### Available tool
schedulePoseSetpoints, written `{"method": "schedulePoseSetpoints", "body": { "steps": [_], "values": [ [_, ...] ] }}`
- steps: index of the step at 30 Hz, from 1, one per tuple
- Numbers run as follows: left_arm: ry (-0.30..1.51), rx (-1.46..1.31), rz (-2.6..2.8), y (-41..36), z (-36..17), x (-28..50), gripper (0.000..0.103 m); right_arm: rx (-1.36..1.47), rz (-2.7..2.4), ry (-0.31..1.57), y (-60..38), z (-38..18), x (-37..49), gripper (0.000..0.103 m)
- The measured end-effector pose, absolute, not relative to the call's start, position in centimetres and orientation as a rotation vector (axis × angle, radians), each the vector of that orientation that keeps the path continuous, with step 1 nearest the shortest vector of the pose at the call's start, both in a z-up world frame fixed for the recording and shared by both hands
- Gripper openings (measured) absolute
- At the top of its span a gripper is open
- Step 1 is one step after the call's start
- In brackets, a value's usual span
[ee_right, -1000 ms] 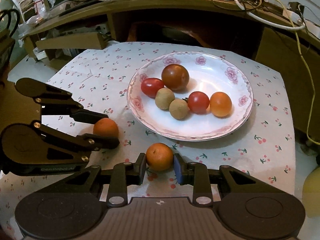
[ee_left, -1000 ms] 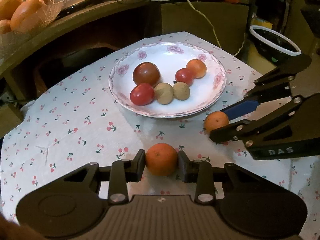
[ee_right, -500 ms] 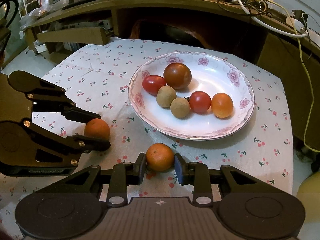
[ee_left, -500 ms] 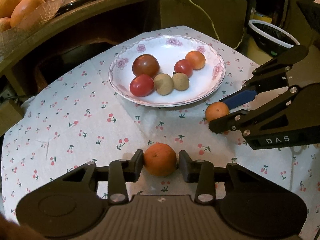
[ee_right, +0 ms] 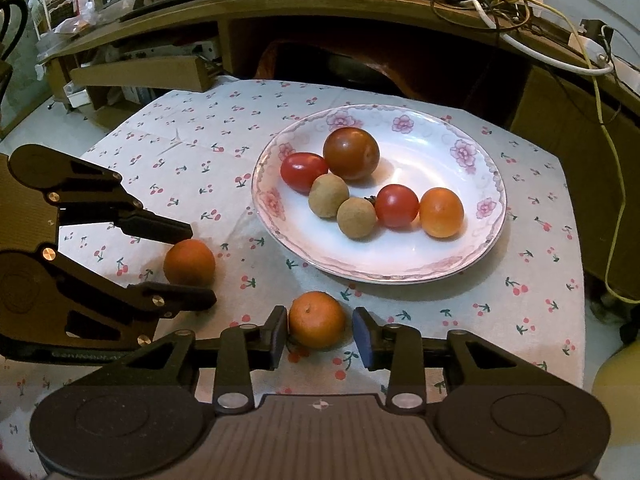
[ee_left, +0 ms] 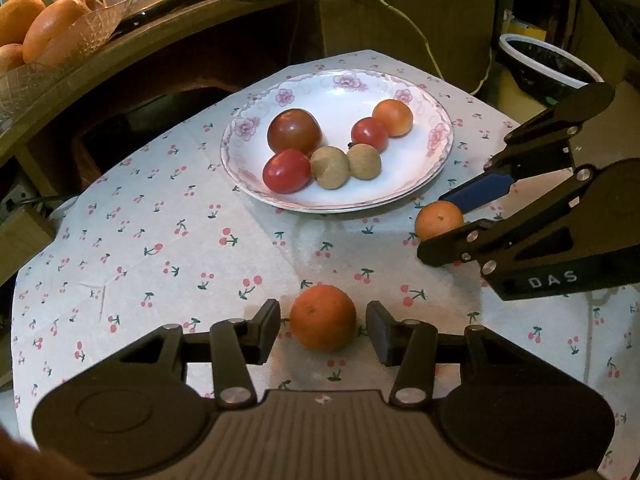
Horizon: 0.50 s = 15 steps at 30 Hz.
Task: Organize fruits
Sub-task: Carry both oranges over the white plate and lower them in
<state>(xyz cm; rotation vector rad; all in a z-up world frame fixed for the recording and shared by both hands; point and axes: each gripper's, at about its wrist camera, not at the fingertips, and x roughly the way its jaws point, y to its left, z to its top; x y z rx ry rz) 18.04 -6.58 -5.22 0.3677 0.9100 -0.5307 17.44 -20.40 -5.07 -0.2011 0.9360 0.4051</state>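
Each small orange is sitting on the cloth-covered surface [ee_left: 168, 216] near the plate [ee_left: 436, 160]: one [ee_left: 322, 322] inside the left gripper [ee_left: 322, 330], one [ee_right: 317, 319] inside the right gripper [ee_right: 320, 336]; both jaws are just opening, pads clear, so it is better withdrawing straight back, without nudging

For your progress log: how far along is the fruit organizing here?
Done: six fruits sit on the floral plate. In hand: nothing. The left gripper and right gripper have just been opening, each with an orange loose between its fingers on the tablecloth. Left: where those two oranges belong is unclear.
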Motion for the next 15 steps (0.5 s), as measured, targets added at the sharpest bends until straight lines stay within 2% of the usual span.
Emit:
{"method": "schedulePoseSetpoints", "body": {
  "steps": [6,15],
  "values": [
    [0.91,0.38,-0.519,-7.0,-5.0,17.8,0.04,-0.222,0.4,0.948,-19.9,-5.1,17.6,0.031],
    [0.883,0.374,-0.52,-7.3,-4.2,17.8,0.04,-0.234,0.407,0.931,-19.5,-4.5,17.2,0.03]
  ]
}}
